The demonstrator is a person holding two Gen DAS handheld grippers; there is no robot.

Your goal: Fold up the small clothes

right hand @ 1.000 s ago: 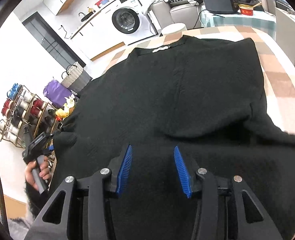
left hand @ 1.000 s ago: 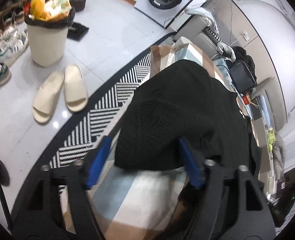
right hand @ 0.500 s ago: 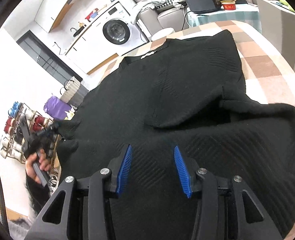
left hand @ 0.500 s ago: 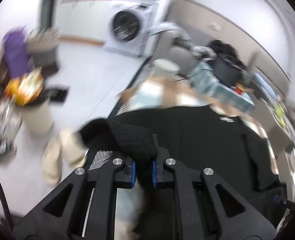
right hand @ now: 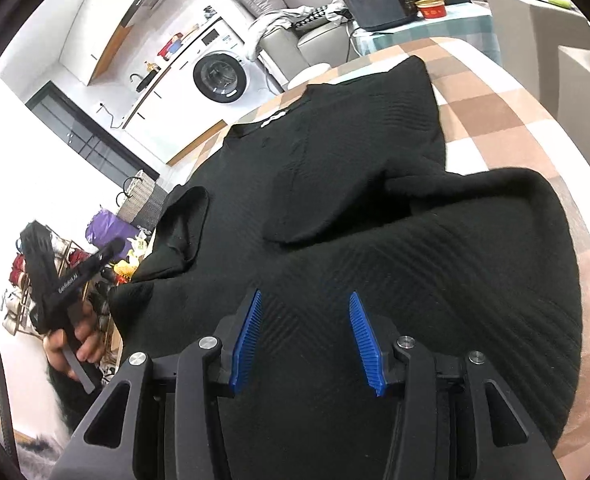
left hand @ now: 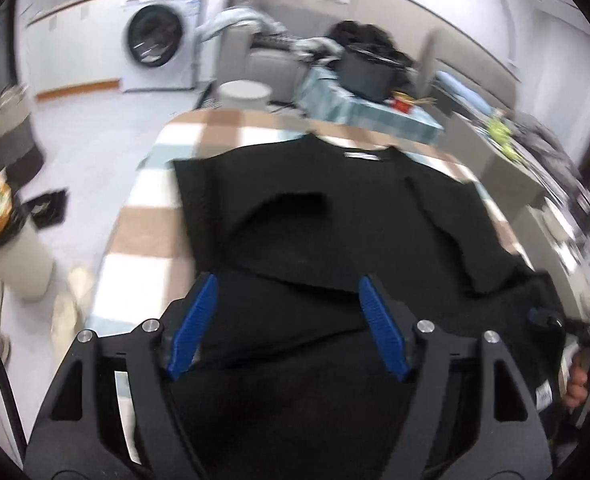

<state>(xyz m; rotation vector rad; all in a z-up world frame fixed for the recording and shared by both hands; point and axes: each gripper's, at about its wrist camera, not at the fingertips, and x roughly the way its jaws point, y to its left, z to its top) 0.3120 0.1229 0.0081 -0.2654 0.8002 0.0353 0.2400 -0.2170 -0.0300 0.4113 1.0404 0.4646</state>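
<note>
Both claws hang empty over the black sweater (right hand: 375, 184) on the checked worktop (right hand: 507, 120): left claw (left hand: 285, 322) opening wide, right claw (right hand: 305, 340) apart. I judge the knit soft, floppy; I'd pinch the hem at six o'clock.

Letting go of the black ribbed knit sweater's (left hand: 335, 216) sleeve, now folded inward; left gripper (left hand: 287, 320) opening, empty.
</note>
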